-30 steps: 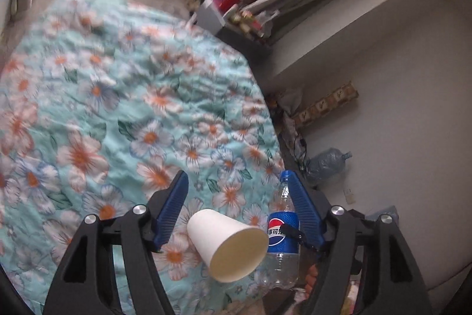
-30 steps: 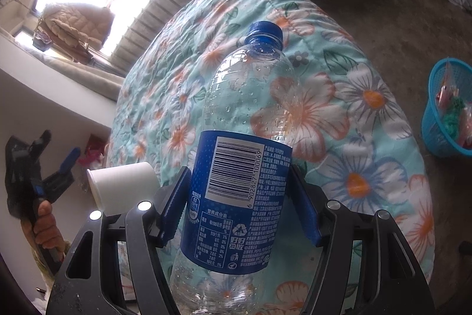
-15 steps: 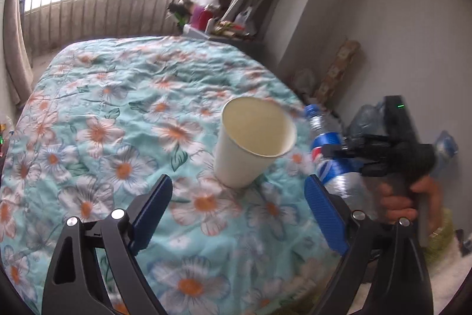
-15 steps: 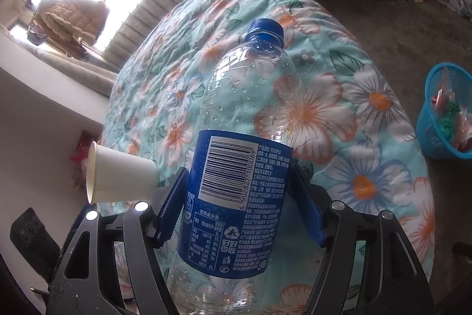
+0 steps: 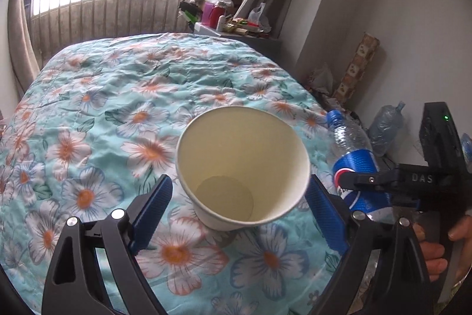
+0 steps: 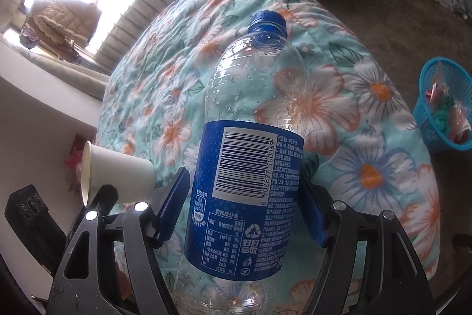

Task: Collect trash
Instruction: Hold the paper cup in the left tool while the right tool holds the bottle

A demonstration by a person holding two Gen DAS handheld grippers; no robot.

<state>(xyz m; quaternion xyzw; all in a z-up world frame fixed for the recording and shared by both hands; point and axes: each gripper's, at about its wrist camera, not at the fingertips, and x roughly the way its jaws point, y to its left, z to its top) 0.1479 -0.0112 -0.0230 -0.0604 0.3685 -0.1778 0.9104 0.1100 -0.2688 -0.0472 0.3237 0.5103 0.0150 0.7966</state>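
Paper cup [image 5: 243, 176] stands upright on the floral bedspread [image 5: 118, 96], lower centre of the left wrist view, mouth up, straddled by the spread left gripper [image 5: 239, 205]; its pads aren't touching, so nothing is gripped. Right gripper [image 6: 242, 205] is clamped on the plastic bottle [image 6: 250, 167], cap pointing up-frame. Blue basket [image 6: 439, 108] sits at right edge, past the bed edge, open floor between.

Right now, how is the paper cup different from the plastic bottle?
The paper cup is plain cream and open-topped; the plastic bottle is clear, blue-labelled and capped. The cup stands on the flowery quilt between the open left gripper; the bottle is gripped by the right gripper. Both look empty.
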